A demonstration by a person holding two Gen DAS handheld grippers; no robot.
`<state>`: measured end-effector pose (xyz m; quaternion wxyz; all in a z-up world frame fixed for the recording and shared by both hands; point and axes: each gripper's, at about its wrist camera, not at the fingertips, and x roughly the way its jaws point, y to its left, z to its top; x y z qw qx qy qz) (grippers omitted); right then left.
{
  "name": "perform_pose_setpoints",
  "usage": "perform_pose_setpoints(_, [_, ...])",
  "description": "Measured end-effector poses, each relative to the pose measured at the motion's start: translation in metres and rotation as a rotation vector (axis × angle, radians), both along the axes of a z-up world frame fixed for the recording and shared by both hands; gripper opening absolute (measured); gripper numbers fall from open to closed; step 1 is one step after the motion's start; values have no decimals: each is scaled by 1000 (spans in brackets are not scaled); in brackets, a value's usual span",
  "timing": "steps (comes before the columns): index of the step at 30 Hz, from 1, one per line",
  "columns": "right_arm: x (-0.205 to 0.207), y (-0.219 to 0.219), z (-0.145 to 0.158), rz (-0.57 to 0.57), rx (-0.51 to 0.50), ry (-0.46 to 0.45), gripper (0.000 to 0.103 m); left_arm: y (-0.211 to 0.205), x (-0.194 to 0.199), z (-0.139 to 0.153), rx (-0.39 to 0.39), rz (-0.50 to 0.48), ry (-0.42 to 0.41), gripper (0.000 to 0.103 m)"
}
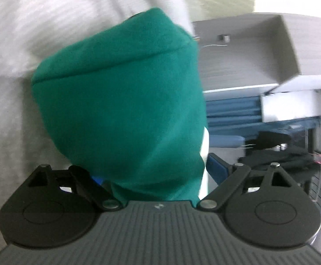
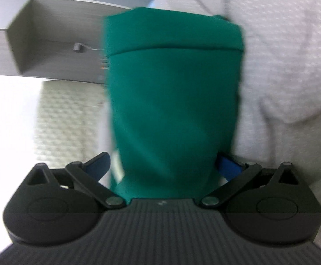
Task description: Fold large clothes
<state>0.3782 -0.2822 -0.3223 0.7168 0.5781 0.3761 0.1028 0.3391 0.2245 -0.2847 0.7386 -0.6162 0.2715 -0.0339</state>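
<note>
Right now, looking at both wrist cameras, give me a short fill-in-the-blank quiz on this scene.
1. The cloth bunched in the left gripper is coloured ____.
2. The right gripper is shut on the same ____ fabric.
3. A stitched ____ crosses the green fabric near its far end.
4. The finger pads are coloured ____.

Missing: green; green; seam; blue

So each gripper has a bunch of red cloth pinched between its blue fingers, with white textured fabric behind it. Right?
Not quite: the cloth is green, not red. The left wrist view shows the green cloth bunched in the left gripper, and the right wrist view shows the same in the right gripper. The blue fingers and the white textured fabric are as you say.
</note>
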Motion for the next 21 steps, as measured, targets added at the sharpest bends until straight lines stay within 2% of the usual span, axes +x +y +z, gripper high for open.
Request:
perform_pose_setpoints(1, [3, 1, -2, -5, -3, 11, 103, -2, 0, -1, 10, 4, 32, 97])
perform_pose_setpoints(3, [15, 8, -3, -4, 5, -5, 103, -1, 3, -1, 18, 8, 38, 98])
perform_pose_setpoints(8, [45, 25, 5, 3, 13, -120, 103, 1, 15, -1, 35, 27, 58, 101])
perform_pose_setpoints(10, [54, 32, 8, 27, -17, -161, 103, 3, 17, -5, 24, 40, 61, 101])
perform_pose_setpoints(13, [70, 38, 5, 46, -62, -139, 103, 6, 20, -8, 15, 68, 66, 101])
perform_pose_setpoints(17, [82, 39, -16, -2, -6, -96, 103, 4, 22, -11, 43, 95, 63, 100])
perform_pose_setpoints(21, [92, 49, -23, 5, -39, -119, 102, 0, 22, -9, 101, 98, 50, 76])
